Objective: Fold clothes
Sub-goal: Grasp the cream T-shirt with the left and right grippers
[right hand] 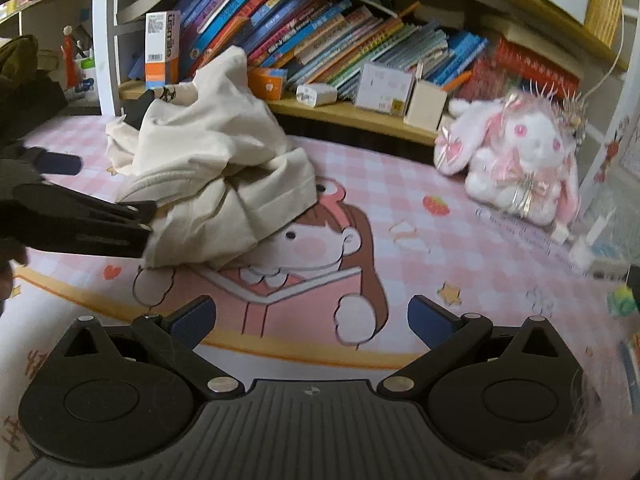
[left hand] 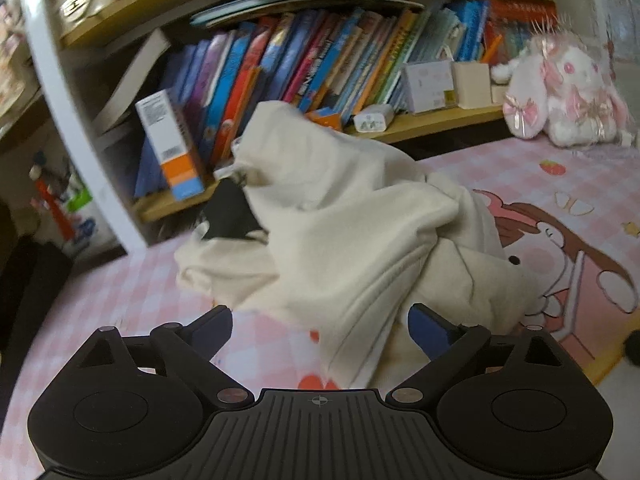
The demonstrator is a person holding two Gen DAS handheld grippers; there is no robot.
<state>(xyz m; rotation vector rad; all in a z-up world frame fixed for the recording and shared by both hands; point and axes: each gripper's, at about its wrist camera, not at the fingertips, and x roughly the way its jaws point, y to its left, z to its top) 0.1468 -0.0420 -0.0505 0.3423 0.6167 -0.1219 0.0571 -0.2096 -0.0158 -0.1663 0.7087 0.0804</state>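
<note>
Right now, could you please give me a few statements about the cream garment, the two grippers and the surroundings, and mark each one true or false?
1. The cream garment lies crumpled in a heap on the pink mat. True.
2. The right gripper is shut on the garment. False: its fingers are apart over bare mat, holding nothing.
3. The left gripper is open, with an edge of the garment hanging between its fingers. True.
4. The plush rabbit sits on top of the garment. False: it sits on the mat, apart from it.
5. Books fill the shelf behind the garment. True.
</note>
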